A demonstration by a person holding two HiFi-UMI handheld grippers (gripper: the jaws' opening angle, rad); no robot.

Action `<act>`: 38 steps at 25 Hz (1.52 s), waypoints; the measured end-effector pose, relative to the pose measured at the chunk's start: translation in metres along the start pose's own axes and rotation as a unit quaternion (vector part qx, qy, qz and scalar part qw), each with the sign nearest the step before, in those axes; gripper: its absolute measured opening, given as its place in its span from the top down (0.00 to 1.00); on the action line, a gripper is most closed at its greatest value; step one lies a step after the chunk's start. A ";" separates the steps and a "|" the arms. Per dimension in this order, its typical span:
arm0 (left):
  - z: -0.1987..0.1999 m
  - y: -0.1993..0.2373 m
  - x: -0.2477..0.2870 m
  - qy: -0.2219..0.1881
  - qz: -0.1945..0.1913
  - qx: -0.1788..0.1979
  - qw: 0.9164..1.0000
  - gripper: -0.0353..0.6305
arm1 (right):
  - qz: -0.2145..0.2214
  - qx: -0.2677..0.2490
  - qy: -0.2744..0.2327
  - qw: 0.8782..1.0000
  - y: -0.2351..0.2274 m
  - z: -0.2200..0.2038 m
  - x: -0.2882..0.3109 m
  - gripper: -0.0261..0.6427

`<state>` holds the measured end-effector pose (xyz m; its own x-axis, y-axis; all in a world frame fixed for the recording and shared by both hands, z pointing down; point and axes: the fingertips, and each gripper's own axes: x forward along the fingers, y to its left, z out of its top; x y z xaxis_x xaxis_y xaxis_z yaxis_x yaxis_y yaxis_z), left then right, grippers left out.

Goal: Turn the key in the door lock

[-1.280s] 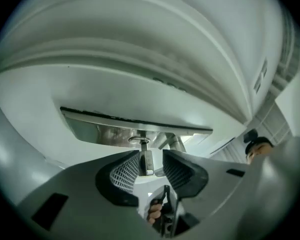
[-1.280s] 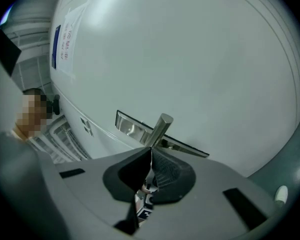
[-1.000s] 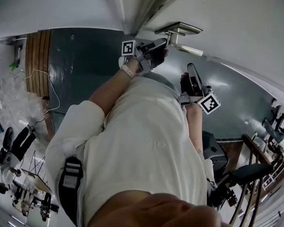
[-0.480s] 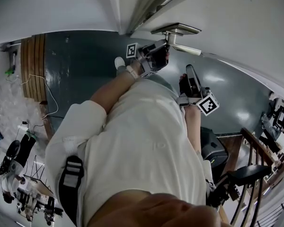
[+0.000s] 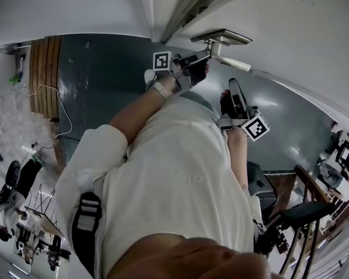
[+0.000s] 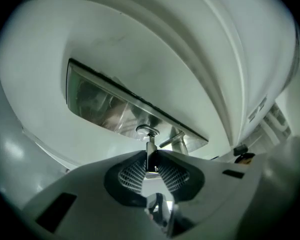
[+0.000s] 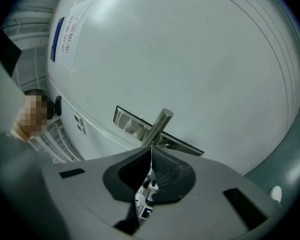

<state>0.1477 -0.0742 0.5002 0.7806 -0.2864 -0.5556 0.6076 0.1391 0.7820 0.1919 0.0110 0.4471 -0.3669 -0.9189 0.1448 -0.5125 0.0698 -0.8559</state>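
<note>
- Steel-grey flat metal key (image 6: 150, 153) sits low-centre in the left gripper view. Its blade is in the round steel lock cylinder (image 6: 147, 131), at the lower edge of the brushed steel door plate (image 6: 102, 104) on the white door (image 6: 140, 44).
- Left gripper (image 5: 202, 60) is at upper centre of the head view, under the long steel lever handle (image 5: 231, 60). Its jaws have just been closing, and the ribbed pads pinch the key's head between them.
- Right gripper (image 7: 151, 153) has its jaws pressed together with nothing held. It is parked just below the lever, right of centre in the head view.
- Step, as I judge it: grip taken, turn not yet begun.
- Next move calls for rolling the left wrist about the key's axis with a firm pinch and no sideways pull. A slack grip could slip off the thin head.
</note>
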 end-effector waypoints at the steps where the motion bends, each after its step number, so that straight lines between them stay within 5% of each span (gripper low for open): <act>1: 0.000 0.001 0.000 0.001 0.013 0.011 1.000 0.85 | 0.002 0.001 0.001 1.000 -0.001 0.000 0.001 0.92; 23: -0.002 0.005 0.004 0.026 0.176 0.104 0.979 0.85 | 0.065 0.029 0.011 0.997 0.005 0.007 0.022 0.92; 38: -0.013 0.033 0.006 0.026 0.289 0.164 0.943 0.85 | 0.103 0.055 -0.005 0.993 -0.013 0.028 0.001 0.92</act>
<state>0.1748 -0.0593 0.5189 0.9785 -0.2055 -0.0156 0.0064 -0.0454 0.9989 0.2199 -0.0012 0.4445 -0.4476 -0.8932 -0.0433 -0.3384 0.2140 -0.9163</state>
